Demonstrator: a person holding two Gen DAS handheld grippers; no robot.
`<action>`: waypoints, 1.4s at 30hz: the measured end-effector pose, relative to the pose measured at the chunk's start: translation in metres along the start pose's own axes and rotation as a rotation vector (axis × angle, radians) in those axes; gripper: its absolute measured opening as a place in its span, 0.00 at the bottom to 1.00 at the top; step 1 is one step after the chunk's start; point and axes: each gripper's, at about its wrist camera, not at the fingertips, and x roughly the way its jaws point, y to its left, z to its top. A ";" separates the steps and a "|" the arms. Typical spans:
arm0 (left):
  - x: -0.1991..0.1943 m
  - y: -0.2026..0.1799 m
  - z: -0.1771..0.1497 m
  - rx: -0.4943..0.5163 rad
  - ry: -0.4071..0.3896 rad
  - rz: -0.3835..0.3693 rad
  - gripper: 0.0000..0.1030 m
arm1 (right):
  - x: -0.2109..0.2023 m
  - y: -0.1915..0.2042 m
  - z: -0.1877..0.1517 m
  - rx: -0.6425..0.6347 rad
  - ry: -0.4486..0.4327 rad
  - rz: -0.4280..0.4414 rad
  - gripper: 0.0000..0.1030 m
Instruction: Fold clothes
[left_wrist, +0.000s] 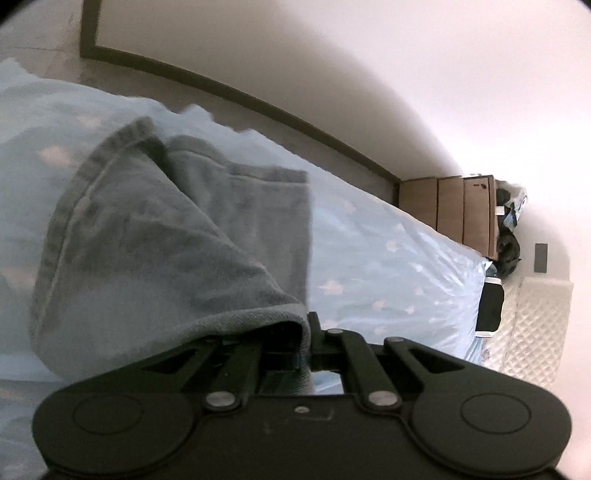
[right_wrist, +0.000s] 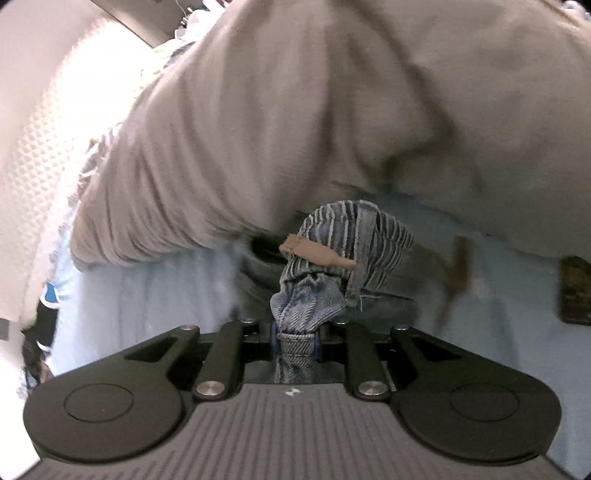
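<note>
A pair of blue-grey jeans hangs over the light blue bed sheet in the left wrist view, the stitched hem running down its left side. My left gripper is shut on a lower edge of the denim, which drapes over its fingers. In the right wrist view my right gripper is shut on a bunched part of the jeans. Just above the grip sits gathered striped denim with a brown patch. The fabric is lifted off the sheet and blurred.
A big beige fabric mass fills the upper right wrist view; I cannot tell what it is. A wooden drawer unit stands past the bed's end by the wall. White quilted padding and a dark object lie at the bed's edge.
</note>
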 end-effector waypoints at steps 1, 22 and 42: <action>0.010 -0.009 0.000 0.001 0.002 0.006 0.03 | 0.010 0.010 0.004 -0.005 0.001 0.005 0.17; 0.162 -0.093 -0.023 0.248 0.128 0.125 0.51 | 0.098 0.083 0.013 -0.229 0.104 0.012 0.58; 0.134 -0.102 -0.261 1.185 0.476 0.020 0.60 | 0.027 -0.084 0.015 -0.168 0.114 0.012 0.74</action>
